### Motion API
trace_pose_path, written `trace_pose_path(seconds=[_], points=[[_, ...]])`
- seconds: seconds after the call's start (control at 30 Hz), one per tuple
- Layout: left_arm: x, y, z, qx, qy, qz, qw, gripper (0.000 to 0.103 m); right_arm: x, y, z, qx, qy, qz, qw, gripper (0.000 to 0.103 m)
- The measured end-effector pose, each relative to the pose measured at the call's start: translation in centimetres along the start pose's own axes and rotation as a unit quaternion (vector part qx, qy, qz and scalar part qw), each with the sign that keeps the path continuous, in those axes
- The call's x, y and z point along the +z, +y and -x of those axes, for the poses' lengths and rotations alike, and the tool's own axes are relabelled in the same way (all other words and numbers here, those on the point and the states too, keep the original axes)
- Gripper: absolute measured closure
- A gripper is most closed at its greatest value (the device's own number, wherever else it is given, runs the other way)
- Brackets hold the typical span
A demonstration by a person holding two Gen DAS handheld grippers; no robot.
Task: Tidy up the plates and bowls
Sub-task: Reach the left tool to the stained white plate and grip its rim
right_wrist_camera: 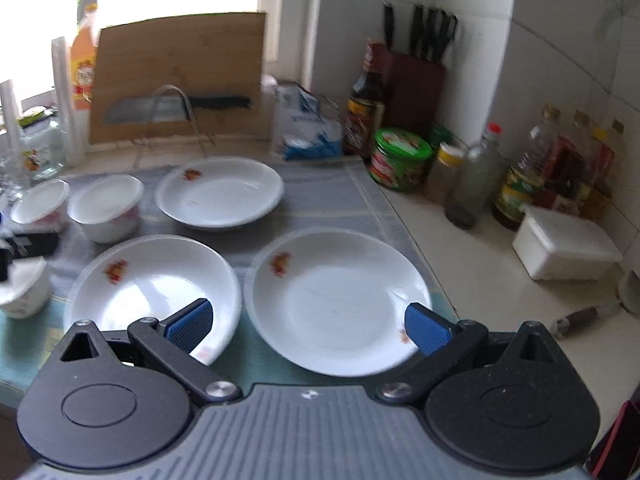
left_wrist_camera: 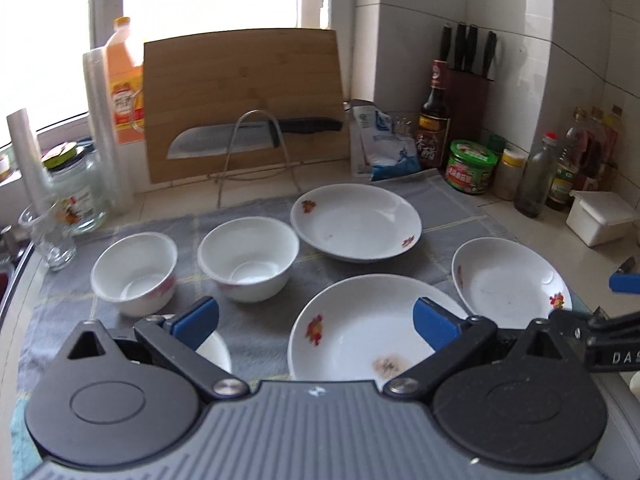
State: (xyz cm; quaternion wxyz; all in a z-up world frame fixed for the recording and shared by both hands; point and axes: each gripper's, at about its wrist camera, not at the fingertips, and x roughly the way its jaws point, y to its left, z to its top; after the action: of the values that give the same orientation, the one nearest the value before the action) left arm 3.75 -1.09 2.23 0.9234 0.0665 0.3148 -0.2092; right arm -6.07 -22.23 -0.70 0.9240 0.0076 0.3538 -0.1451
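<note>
Plates (left_wrist_camera: 356,222) white, red-orange flower motifs. Bowls (left_wrist_camera: 249,258) white, pink print outside. Cloth (left_wrist_camera: 256,320) grey, pale check lines. Finger pads (right_wrist_camera: 426,330) blue.

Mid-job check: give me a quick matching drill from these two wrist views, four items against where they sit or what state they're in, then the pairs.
Items:
1. kitchen knife
2. near middle plate
3. green-lidded jar
4. left gripper

Place or state:
A. brown residue on its surface
B. open, holding nothing
C. resting on the wire stand in front of the cutting board
D. beside the dark sauce bottle near the corner

Pairs: 1-C, 2-A, 3-D, 4-B
</note>
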Motion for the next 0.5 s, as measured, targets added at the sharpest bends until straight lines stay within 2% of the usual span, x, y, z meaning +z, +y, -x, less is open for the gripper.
trace_pose_path(seconds=[0.23,0.5], points=[[1.9,-2.5,-3.4,0.009,0.006,-0.022,0.9997,0.001,-2.8,-4.1,-4.5,0.03,0.045,-0.005,0.999,0.0],[4.5,-6.8,-7.4,0.002,0.02,-0.054,0.9983,0.001,-4.7,-6.1,-9.4,0.073,0.081,0.021,0.994,0.0]])
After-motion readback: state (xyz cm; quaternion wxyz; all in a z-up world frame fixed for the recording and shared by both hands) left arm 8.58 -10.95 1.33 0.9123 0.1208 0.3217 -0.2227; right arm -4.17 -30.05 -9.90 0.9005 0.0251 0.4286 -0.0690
